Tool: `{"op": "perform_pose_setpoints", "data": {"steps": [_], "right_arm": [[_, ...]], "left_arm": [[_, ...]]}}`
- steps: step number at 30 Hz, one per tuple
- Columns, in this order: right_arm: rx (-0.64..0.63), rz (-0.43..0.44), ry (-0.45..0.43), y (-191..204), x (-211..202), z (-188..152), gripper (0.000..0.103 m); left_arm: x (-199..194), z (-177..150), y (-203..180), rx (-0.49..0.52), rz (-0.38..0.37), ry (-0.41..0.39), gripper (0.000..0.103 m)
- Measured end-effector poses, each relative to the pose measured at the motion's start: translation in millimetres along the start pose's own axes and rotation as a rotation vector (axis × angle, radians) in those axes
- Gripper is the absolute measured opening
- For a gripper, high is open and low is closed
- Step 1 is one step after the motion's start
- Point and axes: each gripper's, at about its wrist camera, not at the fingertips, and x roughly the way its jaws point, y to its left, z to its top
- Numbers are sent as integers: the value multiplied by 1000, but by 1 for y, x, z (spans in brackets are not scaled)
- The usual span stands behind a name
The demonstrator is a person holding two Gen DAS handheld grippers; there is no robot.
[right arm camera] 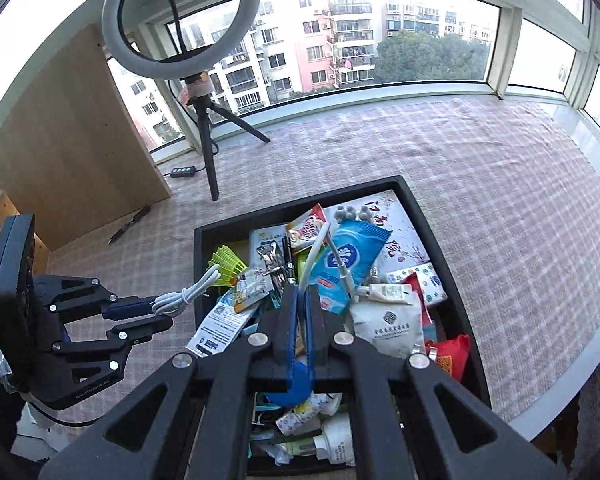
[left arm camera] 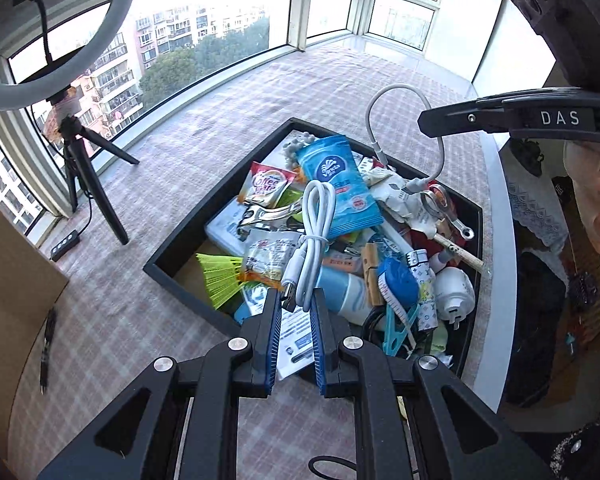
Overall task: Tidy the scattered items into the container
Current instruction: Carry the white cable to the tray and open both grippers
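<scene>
both grippers hang over the black rectangular tray (right arm camera: 436, 240), already heaped with packets and oddments. left gripper (left arm camera: 296, 300) is clamped on a bundled white usb cable (left arm camera: 314, 236); right gripper (right arm camera: 300, 292) pinches a thin white adapter cable (right arm camera: 320, 248). neither is dropped in yet. a dark pen (right arm camera: 130, 224) lies out on the checked cloth (right arm camera: 460, 168).

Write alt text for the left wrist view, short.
The left gripper, its fingers shut on a bundled white USB cable, is over a black tray heaped with small household items on a checked cloth. The right gripper enters at upper right holding a curved white cable; a ring light stands by the window.
</scene>
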Motion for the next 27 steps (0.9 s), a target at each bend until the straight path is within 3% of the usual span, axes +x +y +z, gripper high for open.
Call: {"op": "perform_pose_setpoints", "data": {"steps": [8, 9, 10, 11, 12, 13, 20, 27], "right_arm": [[78, -46, 16, -38, -9, -20, 4], [74, -48, 24, -39, -7, -21, 5], [69, -44, 36, -39, -5, -22, 11], [72, -47, 51, -39, -3, -22, 18], [80, -56, 60, -39, -2, -22, 30], [84, -62, 60, -40, -1, -22, 36], [98, -39, 38, -36, -4, -23, 36], [36, -21, 49, -3, 9, -23, 36]], "left_arm": [[20, 25, -38, 59, -13, 19, 16], [22, 28, -40, 53, -14, 32, 21], [24, 30, -41, 44, -8, 35, 38], [24, 32, -41, 37, -1, 26, 49], [24, 32, -41, 35, 4, 15, 48], [23, 32, -41, 33, 11, 9, 46], [14, 18, -21, 27, 65, 0, 46], [8, -6, 27, -51, 123, 26, 46]]}}
